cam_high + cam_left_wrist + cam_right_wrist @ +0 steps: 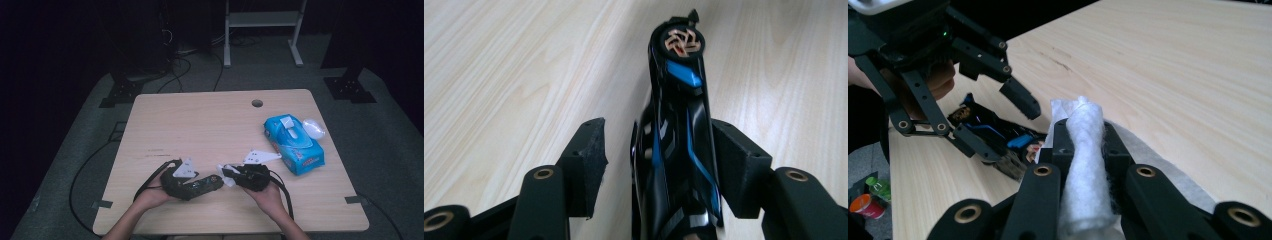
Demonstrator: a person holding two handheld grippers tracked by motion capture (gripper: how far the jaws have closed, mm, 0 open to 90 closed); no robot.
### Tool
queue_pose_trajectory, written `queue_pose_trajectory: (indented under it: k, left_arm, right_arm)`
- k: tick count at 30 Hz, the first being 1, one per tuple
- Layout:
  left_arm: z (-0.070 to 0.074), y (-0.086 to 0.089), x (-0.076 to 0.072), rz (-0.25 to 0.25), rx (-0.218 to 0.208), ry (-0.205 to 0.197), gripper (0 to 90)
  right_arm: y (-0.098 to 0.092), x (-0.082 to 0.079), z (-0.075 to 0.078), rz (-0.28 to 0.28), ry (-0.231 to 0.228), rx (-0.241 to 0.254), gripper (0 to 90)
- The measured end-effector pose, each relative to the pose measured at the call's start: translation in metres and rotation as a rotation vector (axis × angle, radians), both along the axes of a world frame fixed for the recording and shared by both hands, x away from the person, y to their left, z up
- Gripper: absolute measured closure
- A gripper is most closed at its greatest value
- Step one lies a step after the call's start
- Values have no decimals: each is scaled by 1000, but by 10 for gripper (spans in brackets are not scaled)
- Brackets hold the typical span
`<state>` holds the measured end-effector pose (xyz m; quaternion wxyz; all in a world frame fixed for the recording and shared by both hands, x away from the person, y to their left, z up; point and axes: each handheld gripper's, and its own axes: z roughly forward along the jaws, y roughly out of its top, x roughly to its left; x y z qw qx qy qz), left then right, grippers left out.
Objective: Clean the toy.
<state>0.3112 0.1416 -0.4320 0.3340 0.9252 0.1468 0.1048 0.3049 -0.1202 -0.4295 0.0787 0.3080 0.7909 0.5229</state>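
Nothing here I can actually read. The blue wipes pack (294, 144) across the table from me carries a red patch of print on its near end and pale lettering along its top, but from the high view it is all too small and soft to make out a single word. The black and blue gadget (676, 145) lying between my left jaws shows only a copper swirl emblem at its far end, no letters, no digits. The table (200, 125) bears no markings.

Toy car's (676, 150) rear cut off
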Motion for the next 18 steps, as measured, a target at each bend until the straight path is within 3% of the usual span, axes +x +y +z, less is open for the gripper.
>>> queue_pose_trajectory:
  k: [3, 8, 10, 13, 16, 18]
  left_arm:
    - [-2, -15, 3, -16, 75, 5, 421]
    - [-5, -31, 8, 0, 183, 24, 435]
    - [-5, -36, 9, -2, 195, 40, 449]
    - [-5, -41, 9, -25, 228, 54, 558]
    - [-3, -45, 6, -40, 260, 5, 568]
    - [1, -44, 6, -42, 217, -7, 569]
  right_arm:
    - [-3, -1, -5, 2, 20, 10, 809]
    - [-6, 1, -5, 2, 31, 20, 809]
    - [-9, 2, -6, -1, 39, 22, 809]
    - [-15, 6, -10, -16, 66, 41, 809]
    - [-21, 8, -12, -29, 89, 64, 809]
    - [-24, 8, -10, -29, 88, 86, 809]
